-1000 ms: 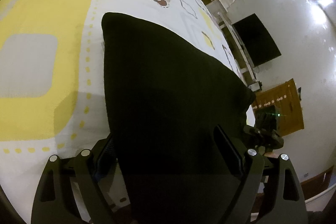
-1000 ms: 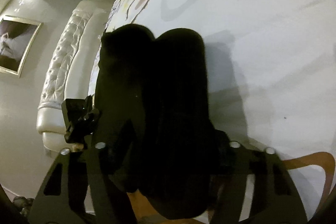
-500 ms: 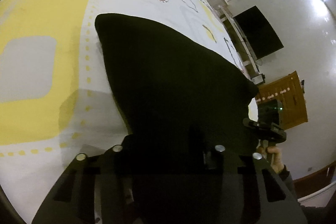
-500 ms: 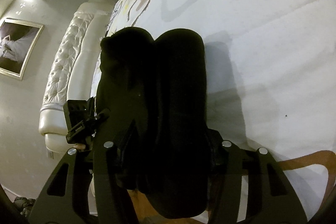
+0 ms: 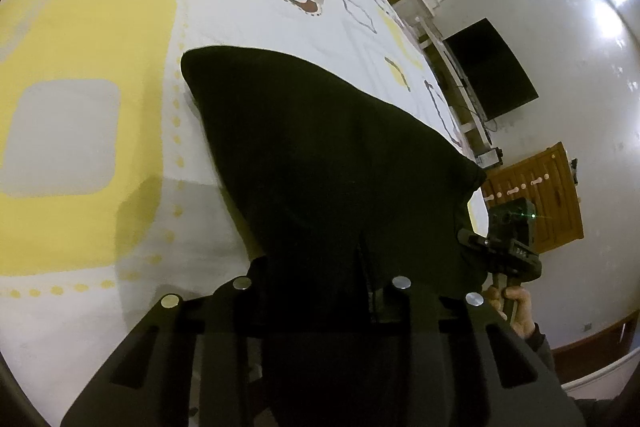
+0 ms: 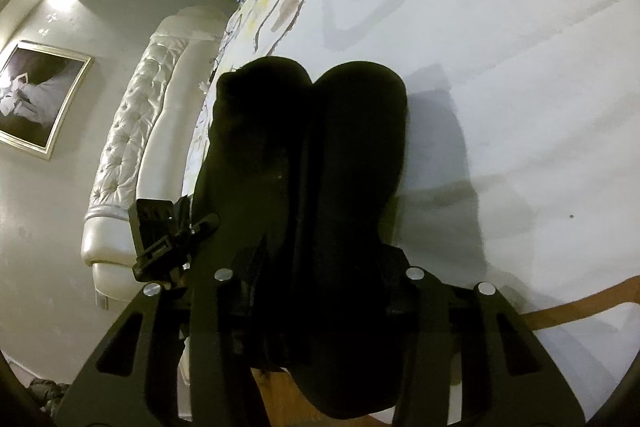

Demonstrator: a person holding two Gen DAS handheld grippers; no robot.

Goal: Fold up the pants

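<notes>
Black pants [image 5: 320, 163] lie folded on a white bed sheet with yellow, grey and brown shapes. My left gripper [image 5: 320, 291] is shut on the near edge of the pants, its fingertips buried in the cloth. In the right wrist view the pants [image 6: 312, 163] show as two thick folds side by side. My right gripper [image 6: 316, 283] is shut on their near end. Each gripper shows in the other's view: the right one [image 5: 504, 247] at the pants' far corner, the left one [image 6: 168, 231] at their left edge.
The bed sheet [image 5: 100, 187] spreads wide to the left of the pants. A white tufted headboard [image 6: 128, 155] stands behind the bed. A dark screen [image 5: 492, 71] and a wooden cabinet [image 5: 540, 195] stand by the wall.
My left gripper's fingers closed from open onto the near edge of the pants. My right gripper closed a little tighter on its end. The pants barely moved.
</notes>
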